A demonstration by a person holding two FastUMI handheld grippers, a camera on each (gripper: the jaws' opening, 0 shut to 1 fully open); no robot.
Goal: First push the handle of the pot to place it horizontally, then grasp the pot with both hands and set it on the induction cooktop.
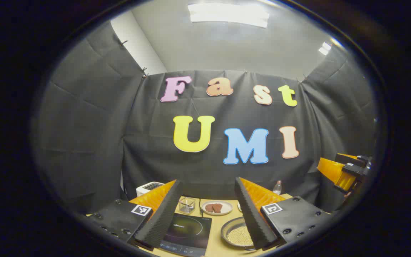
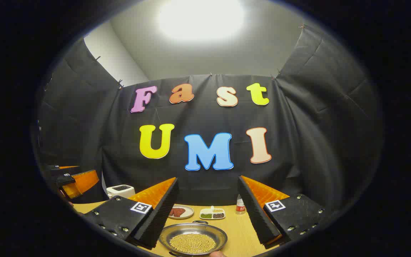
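Note:
The pot (image 2: 193, 239) is a shallow metal pan holding pale beans, on the wooden table (image 2: 237, 232). It lies low between my right gripper's (image 2: 208, 178) fingers, which hover open above it. A small loop handle (image 2: 200, 222) shows on its far rim. In the left gripper view the pot (image 1: 239, 233) sits just right of the black induction cooktop (image 1: 186, 230), partly hidden by one finger (image 1: 253, 210). My left gripper (image 1: 208, 181) is open and raised over both, holding nothing.
A plate of meat (image 1: 217, 207), a glass container (image 1: 187, 204), a white toaster (image 1: 148, 187) and a bottle (image 1: 277, 186) stand at the back of the table. A divided dish (image 2: 212, 213) sits behind the pot. The other gripper (image 1: 344, 171) hangs at far right.

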